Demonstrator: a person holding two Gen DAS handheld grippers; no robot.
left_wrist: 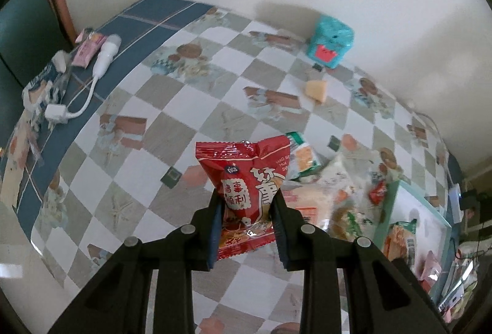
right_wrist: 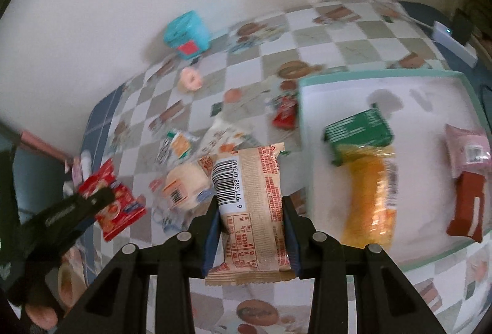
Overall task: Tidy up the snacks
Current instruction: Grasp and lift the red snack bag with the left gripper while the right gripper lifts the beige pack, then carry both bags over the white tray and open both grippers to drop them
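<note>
Left tongs pinch a red snack packet by its lower half, packet upright and lifted clear of the bench. Right tongs pinch a beige wafer packet, barcode side up, also off the surface. A white tray with a teal rim sits at the bench's right side; inside it lie a green-and-orange packet, a pink packet and a dark red one. Loose snacks remain in a pile on the checkered cloth just left of the tray, and a small red packet lies against the tray's left edge. A teal box stands at the far edge by the wall.
</note>
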